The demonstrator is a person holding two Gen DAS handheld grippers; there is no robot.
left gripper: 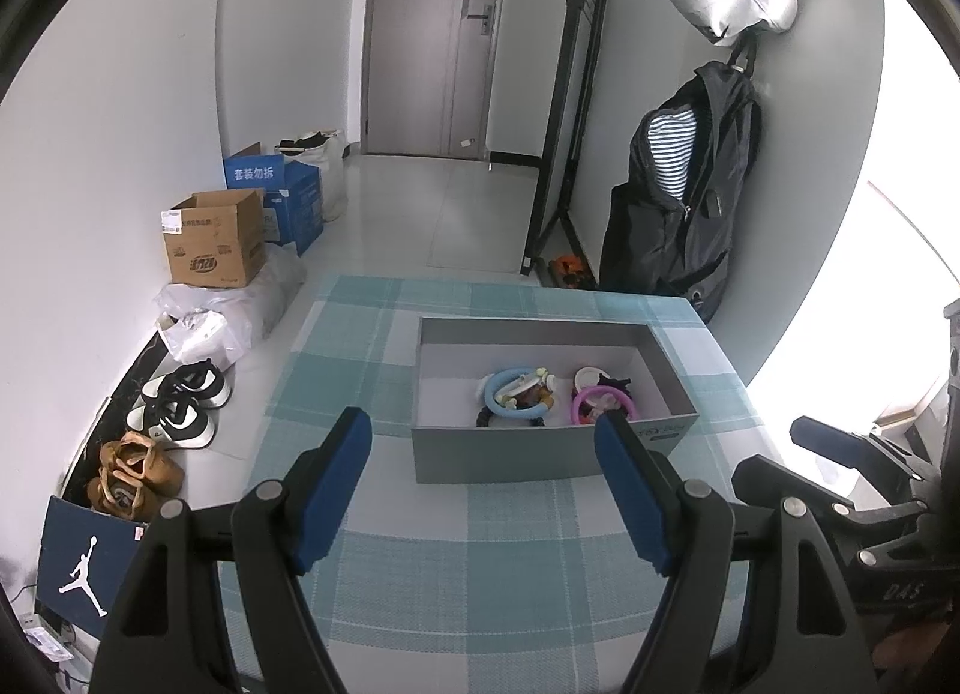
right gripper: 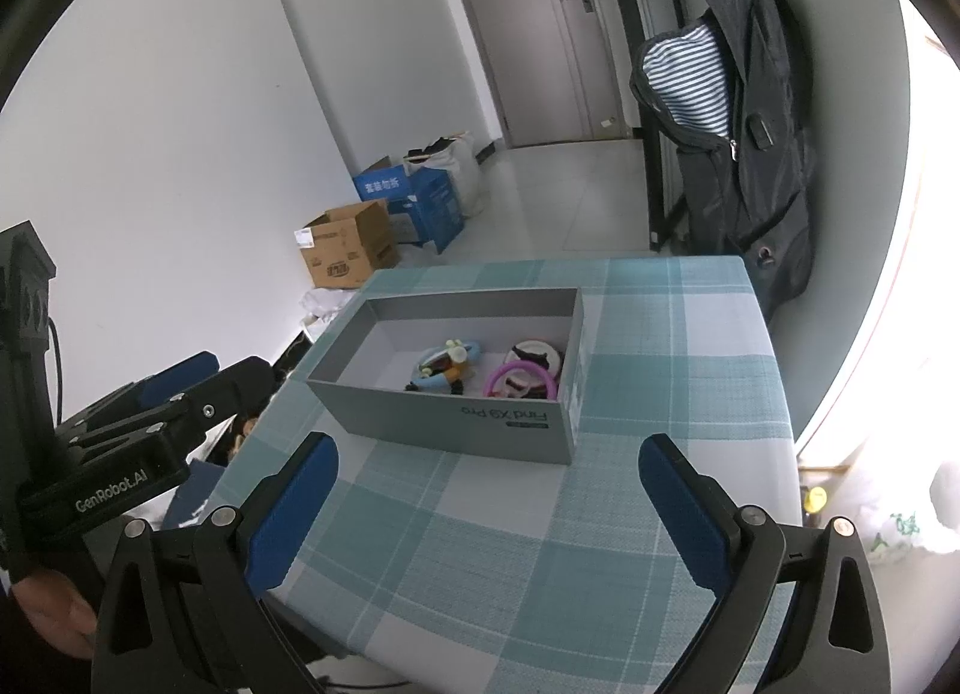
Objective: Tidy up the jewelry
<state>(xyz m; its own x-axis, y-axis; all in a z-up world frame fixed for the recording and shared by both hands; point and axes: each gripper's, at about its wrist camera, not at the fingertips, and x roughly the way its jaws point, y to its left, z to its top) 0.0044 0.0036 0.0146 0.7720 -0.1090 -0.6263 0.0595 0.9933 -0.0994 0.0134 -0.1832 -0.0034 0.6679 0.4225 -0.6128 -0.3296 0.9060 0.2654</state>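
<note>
So the biggest thing here is the table point(left gripper: 480, 574), covered in a teal and white plaid cloth that fills most of both views. Sitting on it toward the far side is a grey open box point(left gripper: 510, 454) with "Find X9 Pro" printed on the side facing the right wrist camera. Both tongs hang over the near part of the table, short of the box and not touching it. The left gripper point(left gripper: 483, 430) has its blue-padded fingers spread wide apart with nothing between them, and same deal for the right gripper point(right gripper: 489, 454), wide apart and holding nothing.

All the jewelry is inside the box, bunched at its right end. There's a light blue ring-shaped bracelet point(left gripper: 516, 391) lying on a small jumble of dark and yellowish bits I can't really make out, and just beside it a pink bracelet point(left gripper: 600, 403) with a white round piece point(left gripper: 591, 377) right behind it.

On the floor left of the table there's a brown cardboard box point(left gripper: 216, 241).
</note>
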